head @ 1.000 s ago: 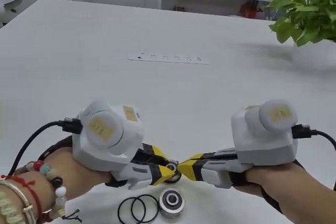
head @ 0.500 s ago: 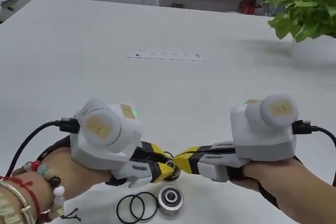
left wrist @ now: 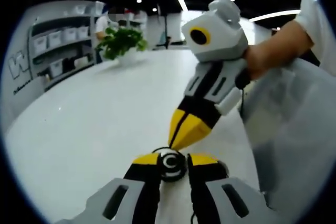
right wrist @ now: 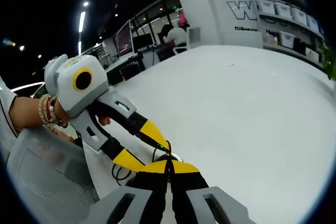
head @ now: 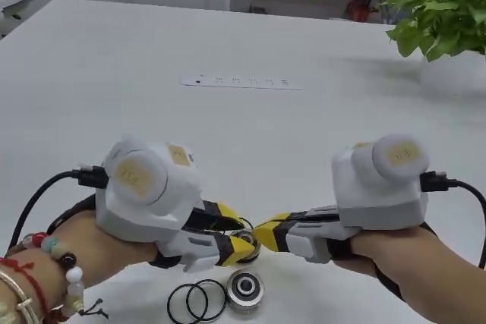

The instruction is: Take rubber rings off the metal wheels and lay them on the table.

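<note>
My left gripper (head: 237, 231) is shut on a small metal wheel (head: 249, 245), held just above the table; the wheel (left wrist: 170, 164) sits between its yellow tips (left wrist: 170, 160). My right gripper (head: 262, 237) meets it from the right, jaws shut on a thin black rubber ring (right wrist: 156, 153) at the wheel's edge. The right gripper's yellow tips (left wrist: 177, 141) touch the wheel from above in the left gripper view. Below the grippers, two loose rubber rings (head: 197, 301) lie on the table beside a second metal wheel (head: 244, 288).
A white power strip (head: 239, 81) lies mid-table. A potted plant (head: 444, 13) stands at the far right. Cables trail from both grippers toward the table's near edge. Shelves and a person sit beyond the table.
The left gripper has tilted and shifted slightly left and down with the wheel. The right gripper stays shut at the wheel's edge. The rings and second wheel lie where they were.
</note>
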`<state>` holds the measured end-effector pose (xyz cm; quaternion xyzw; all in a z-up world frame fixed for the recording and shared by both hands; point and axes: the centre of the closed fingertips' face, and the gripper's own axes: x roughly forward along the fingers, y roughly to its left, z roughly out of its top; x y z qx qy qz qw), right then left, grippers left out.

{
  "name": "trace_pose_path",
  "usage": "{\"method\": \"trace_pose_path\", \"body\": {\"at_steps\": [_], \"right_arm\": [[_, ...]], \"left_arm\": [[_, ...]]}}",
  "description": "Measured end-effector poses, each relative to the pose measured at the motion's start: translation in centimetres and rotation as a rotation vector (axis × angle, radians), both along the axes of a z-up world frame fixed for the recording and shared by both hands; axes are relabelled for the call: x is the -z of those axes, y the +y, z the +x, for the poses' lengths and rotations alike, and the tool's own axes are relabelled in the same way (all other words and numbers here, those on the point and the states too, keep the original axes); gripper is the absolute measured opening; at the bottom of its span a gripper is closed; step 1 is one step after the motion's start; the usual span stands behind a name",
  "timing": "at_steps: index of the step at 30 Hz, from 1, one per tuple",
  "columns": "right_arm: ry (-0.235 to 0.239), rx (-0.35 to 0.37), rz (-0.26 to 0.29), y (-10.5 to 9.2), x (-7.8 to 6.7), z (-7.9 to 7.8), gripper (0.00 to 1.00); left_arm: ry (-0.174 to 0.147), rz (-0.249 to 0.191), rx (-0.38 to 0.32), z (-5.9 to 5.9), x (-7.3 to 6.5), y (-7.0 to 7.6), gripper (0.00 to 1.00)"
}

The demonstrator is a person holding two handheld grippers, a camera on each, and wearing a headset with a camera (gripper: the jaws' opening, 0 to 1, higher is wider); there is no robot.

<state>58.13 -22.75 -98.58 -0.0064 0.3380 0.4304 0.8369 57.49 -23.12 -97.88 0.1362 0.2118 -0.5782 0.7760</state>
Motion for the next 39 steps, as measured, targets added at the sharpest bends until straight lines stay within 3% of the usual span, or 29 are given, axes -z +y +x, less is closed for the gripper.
{"method": "trace_pose_path", "body": {"at_steps": [9, 17, 26, 39], "right_arm": [[-0.001, 0.025, 0.039, 0.0, -0.9, 0.4, 0.0], [-0.007, 0.016, 0.056, 0.4, -1.5, 0.2, 0.0], [-0.016, -0.002, 0.088, 1.1, -2.4, -0.1, 0.0], [-0.006, -0.04, 0.12, 2.1, -3.1, -1.1, 0.0]], "left_arm": [[-0.007, 0.005, 0.05, -0.8, -2.4, -0.2, 0.34], [-0.059, -0.009, 0.034, -1.0, -6.1, 1.2, 0.47], [-0.106, 0.002, -0.024, -2.5, -8.4, 4.9, 0.56], [-0.12, -0.005, -0.159, -4.8, -9.4, 10.4, 0.63]]}}
